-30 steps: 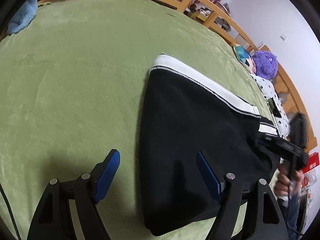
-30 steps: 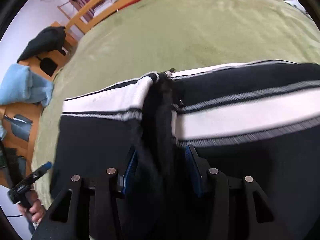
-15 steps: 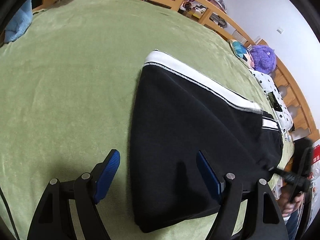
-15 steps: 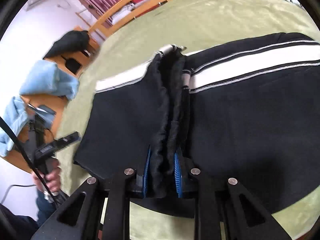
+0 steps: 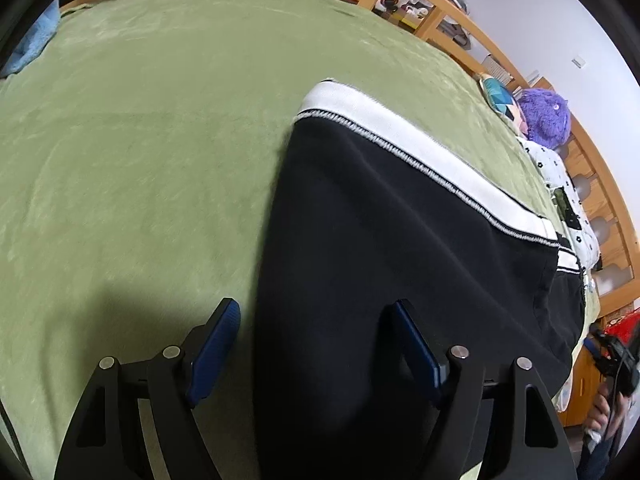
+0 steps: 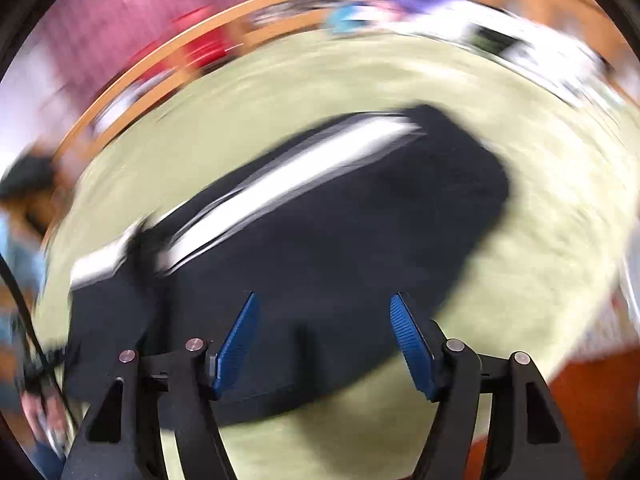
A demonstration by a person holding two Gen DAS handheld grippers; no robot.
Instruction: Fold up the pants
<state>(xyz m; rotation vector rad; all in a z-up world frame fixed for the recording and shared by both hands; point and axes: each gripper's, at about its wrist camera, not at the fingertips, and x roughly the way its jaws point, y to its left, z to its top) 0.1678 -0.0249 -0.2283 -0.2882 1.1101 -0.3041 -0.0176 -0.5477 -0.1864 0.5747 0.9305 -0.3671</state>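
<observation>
i see the black pants lying folded flat on the green blanket of the bed, their white stripe running along the far edge. my left gripper hangs over the near left corner of the pants with its blue fingers spread wide, one pad over bare blanket, the other over the black cloth, nothing pinched between them. the right wrist view is heavily motion-blurred. in it my right gripper has its jaws opening, blue fingers apart and not pressing on anything; the pants lie below and beyond them on the blanket, white stripe toward the far side. whether the cloth touches the pads i cannot tell through the blur, but nothing is lifted between them. at the far right of the left view a hand holds the other gripper off the bed's edge. a purple plush toy and a wooden bed frame sit beyond the blanket, a spotted white cloth just beside the toy.
</observation>
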